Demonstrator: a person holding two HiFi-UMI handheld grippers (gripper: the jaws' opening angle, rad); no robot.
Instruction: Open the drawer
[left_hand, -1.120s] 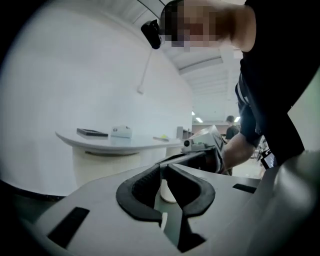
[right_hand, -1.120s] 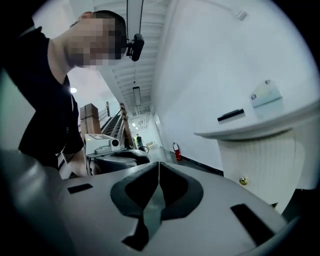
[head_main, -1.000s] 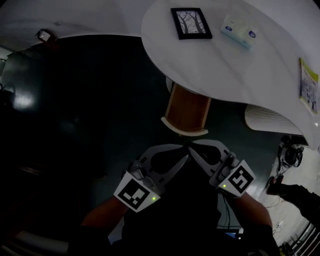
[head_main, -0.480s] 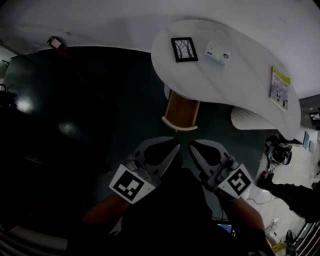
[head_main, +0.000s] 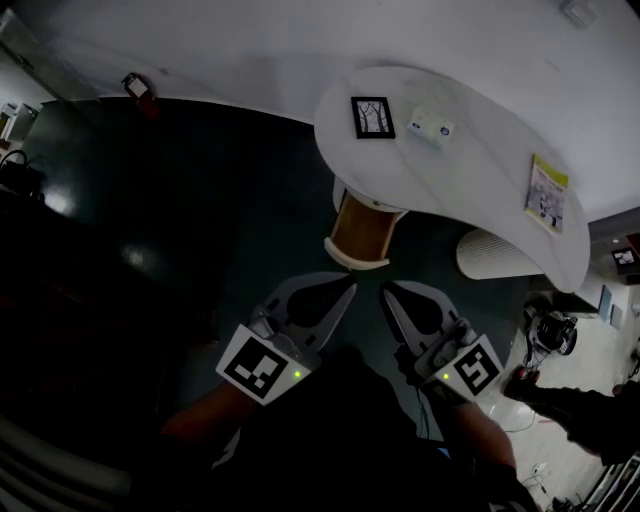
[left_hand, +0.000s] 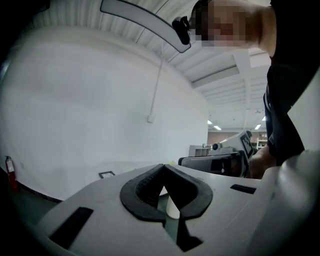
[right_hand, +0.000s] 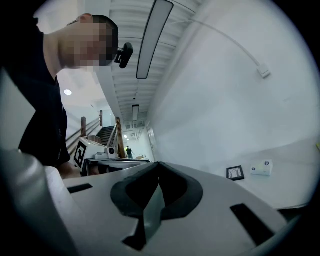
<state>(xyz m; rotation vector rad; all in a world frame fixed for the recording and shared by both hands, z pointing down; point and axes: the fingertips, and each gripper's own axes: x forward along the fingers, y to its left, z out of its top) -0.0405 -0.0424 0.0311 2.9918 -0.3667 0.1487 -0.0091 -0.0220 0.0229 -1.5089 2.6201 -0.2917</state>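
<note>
Backing away is what the person has done in the last second: the white surface (head_main: 470, 175) and the drawer (head_main: 362, 230) beneath it have grown smaller in the head view and slid toward 12 o'clock, and more of the dark floor (head_main: 200, 200) now shows around them. The drawer sits under the near edge of the surface, at 12 o'clock from the two grippers and apart from them. It looks already pulled out, a wooden box jutting toward the person with its pale front at the near end. The left gripper (head_main: 345, 292) and the right gripper (head_main: 388, 292) have stayed low and close to the body, side by side, tips pointing at the drawer. Each gripper's own view shows its tongs pressed together at the tips with nothing pinched between them. On the surface the picture frame (head_main: 372, 117) lies at 12 o'clock from the drawer, the tissue pack (head_main: 431, 128) at 3 o'clock of the frame, and the booklet (head_main: 546, 192) out at the far 4 o'clock end. A ribbed white unit (head_main: 495, 255) stands on the floor at 3 o'clock of the drawer. To my eye the retreat, with both tongs empty and the drawer standing out, means the opening is done, not about to begin.
</note>
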